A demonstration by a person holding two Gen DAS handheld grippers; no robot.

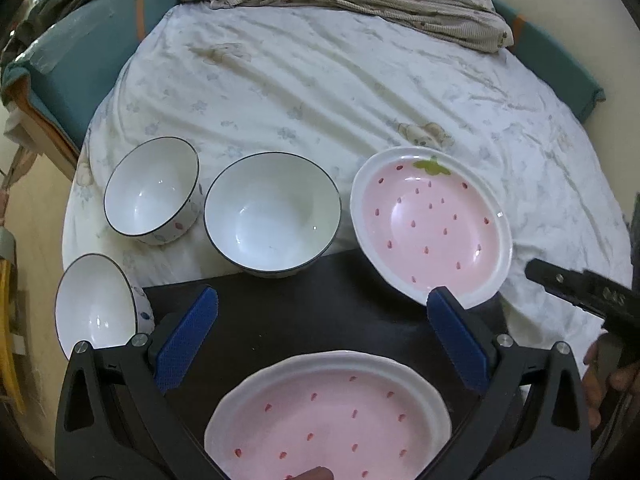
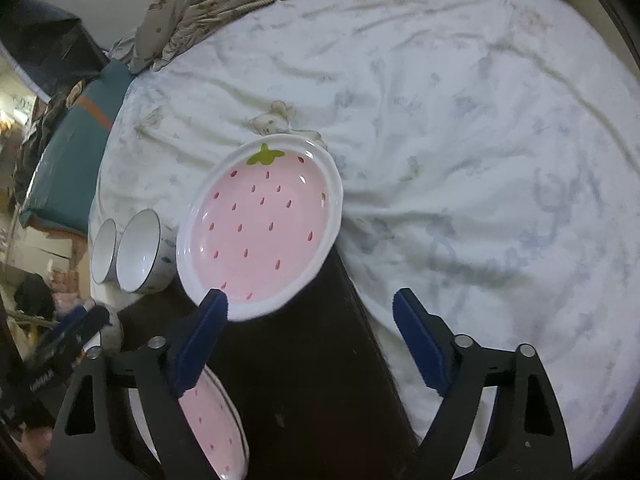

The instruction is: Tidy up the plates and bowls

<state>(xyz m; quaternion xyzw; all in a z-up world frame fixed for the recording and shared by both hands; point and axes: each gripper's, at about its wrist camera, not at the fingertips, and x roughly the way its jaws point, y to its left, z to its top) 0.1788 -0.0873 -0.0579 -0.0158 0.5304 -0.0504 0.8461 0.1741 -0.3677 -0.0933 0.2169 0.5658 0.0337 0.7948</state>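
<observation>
While poised over the dishes, left gripper spread wide with nothing between the blue pads, hanging above the dark board that lies on the bed near its front edge. Right gripper likewise wide apart and empty, its left pad just at the near rim of the far strawberry plate, not clamping it as far as can be told.

Plates not yet stacked: far strawberry plate resting partly on the board's far right corner and partly on the bedsheet, so probably slightly tilted; near strawberry plate flat on the board's front edge, directly below the left gripper. Three bowls still separate: large bowl at the board's far edge, small bowl beside it on the sheet toward the bed's left edge, third bowl off the board's left corner.

Likely reason for the open stance: readiness to take a rim, the right side aimed at the far plate. Soft bedding under some dishes, hence a risk of tipping on release.
</observation>
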